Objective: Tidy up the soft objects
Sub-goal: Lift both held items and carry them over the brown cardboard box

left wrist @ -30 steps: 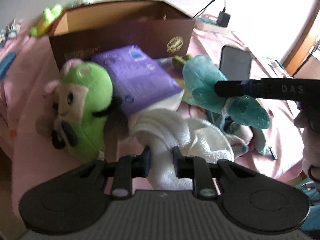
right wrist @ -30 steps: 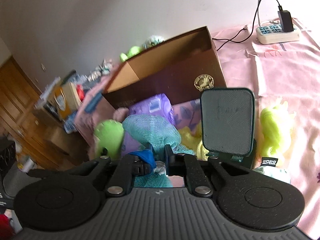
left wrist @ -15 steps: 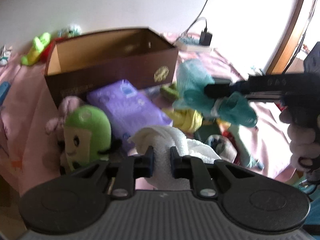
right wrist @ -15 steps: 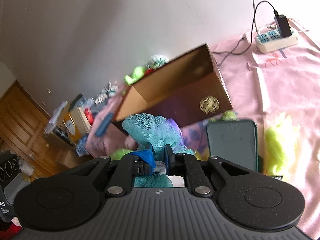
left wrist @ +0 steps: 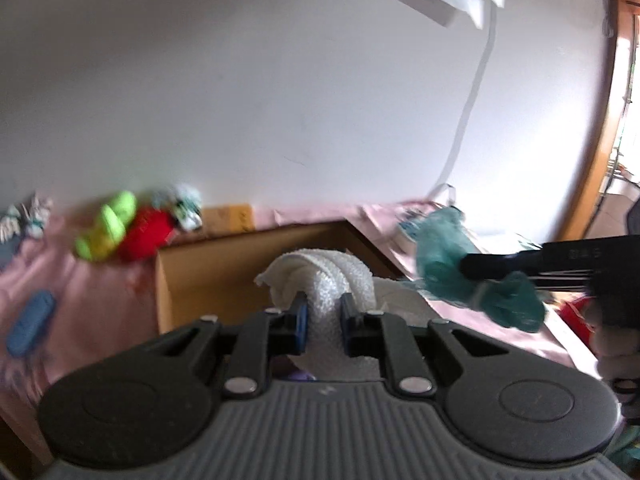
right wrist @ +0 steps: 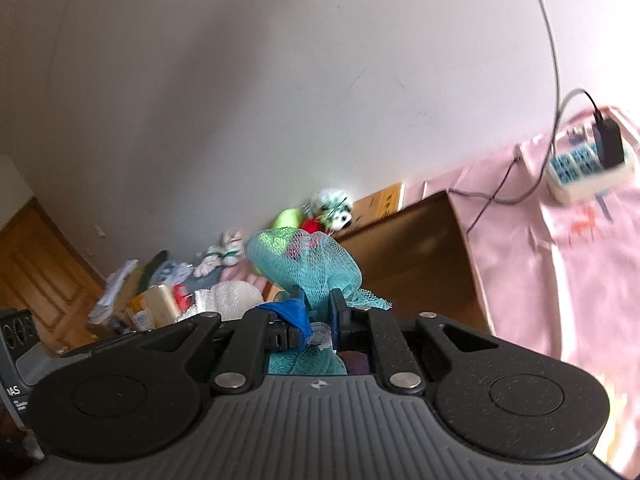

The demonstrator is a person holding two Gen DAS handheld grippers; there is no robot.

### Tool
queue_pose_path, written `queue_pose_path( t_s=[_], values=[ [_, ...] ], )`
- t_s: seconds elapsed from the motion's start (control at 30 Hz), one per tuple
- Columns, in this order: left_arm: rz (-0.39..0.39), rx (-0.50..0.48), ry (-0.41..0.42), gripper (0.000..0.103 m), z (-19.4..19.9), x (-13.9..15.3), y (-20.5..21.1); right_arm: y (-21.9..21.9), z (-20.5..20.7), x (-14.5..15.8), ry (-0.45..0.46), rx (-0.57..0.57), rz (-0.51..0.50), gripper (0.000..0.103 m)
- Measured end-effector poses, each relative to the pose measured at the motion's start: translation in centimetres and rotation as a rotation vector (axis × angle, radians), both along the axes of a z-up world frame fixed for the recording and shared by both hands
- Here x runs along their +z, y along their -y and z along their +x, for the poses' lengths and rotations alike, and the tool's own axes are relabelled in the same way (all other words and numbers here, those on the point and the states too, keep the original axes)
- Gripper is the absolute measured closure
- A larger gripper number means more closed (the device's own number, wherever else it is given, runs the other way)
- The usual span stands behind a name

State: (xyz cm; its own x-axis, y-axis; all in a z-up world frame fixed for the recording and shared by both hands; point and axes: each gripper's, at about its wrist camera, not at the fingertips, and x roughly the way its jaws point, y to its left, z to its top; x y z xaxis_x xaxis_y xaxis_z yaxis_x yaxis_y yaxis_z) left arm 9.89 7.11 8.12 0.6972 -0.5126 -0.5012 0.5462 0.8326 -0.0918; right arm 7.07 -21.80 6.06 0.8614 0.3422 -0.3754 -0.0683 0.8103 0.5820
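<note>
**Both loads lifted clear and heading for the box**

A second ago both grippers were low over the pile on the pink-covered bed (right wrist: 568,280); now both are raised, and the cardboard box (left wrist: 224,276) sits ahead of and below them instead of behind the clutter; the left gripper (left wrist: 323,316) has its jaws clamped tight on a fold of the white towel (left wrist: 320,276), which has come up off the pile and now bulges above the jaw tips in front of the box's open mouth; the right gripper (right wrist: 318,312) has its jaws pinched on the teal mesh sponge (right wrist: 304,260), held in the air near the box's near corner; in the left view that sponge (left wrist: 444,264) hangs just right of the towel, the two apart; the green plush and purple pack have dropped out of sight; judging by this, the pick-up is done for both items and what remains is carrying them over the rim and letting go inside; the towel's trailing end may snag the box edge.
</note>
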Motion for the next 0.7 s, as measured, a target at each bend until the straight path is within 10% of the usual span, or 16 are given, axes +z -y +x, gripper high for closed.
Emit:
queue_pose_path(
  t_s=[0.7],
  values=[
    [0.267,0.169,-0.063,0.087,18.7,-8.9,2.8,-2.8,16.7,-8.3,-0.197,-0.193,-0.415,0.102]
  ],
)
